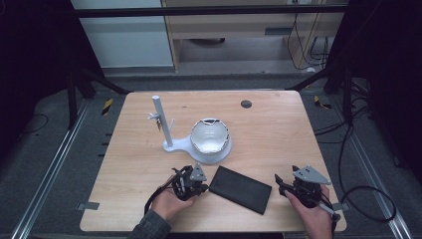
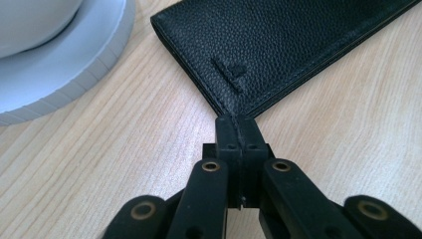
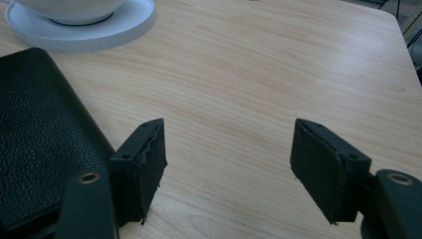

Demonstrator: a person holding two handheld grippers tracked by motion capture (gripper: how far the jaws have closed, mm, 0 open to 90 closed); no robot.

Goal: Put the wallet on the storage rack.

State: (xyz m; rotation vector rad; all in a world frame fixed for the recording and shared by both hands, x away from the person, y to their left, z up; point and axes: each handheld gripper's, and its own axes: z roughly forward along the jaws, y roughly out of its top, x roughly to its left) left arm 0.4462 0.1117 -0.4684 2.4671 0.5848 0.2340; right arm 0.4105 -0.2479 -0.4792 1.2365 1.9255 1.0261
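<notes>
From the high view, a black wallet (image 1: 240, 189) lies flat on the table (image 1: 278, 124), just in front of the white stand (image 1: 204, 152) with its bowl (image 1: 210, 135). The left gripper (image 1: 199, 186) sits at the wallet's left end and the right gripper (image 1: 281, 185) just off its right end. The wallet appears closed and not yet lifted, so I judge the work barely begun.

In the left gripper view, the left gripper (image 2: 238, 122) has its jaws pressed fully together, their tips meeting the near corner of the wallet (image 2: 278, 45); whether any leather is pinched I cannot tell.

In the right gripper view, the right gripper (image 3: 226, 159) stands wide open over bare wood and holds nothing, with the wallet (image 3: 40, 139) just beside its left jaw.
</notes>
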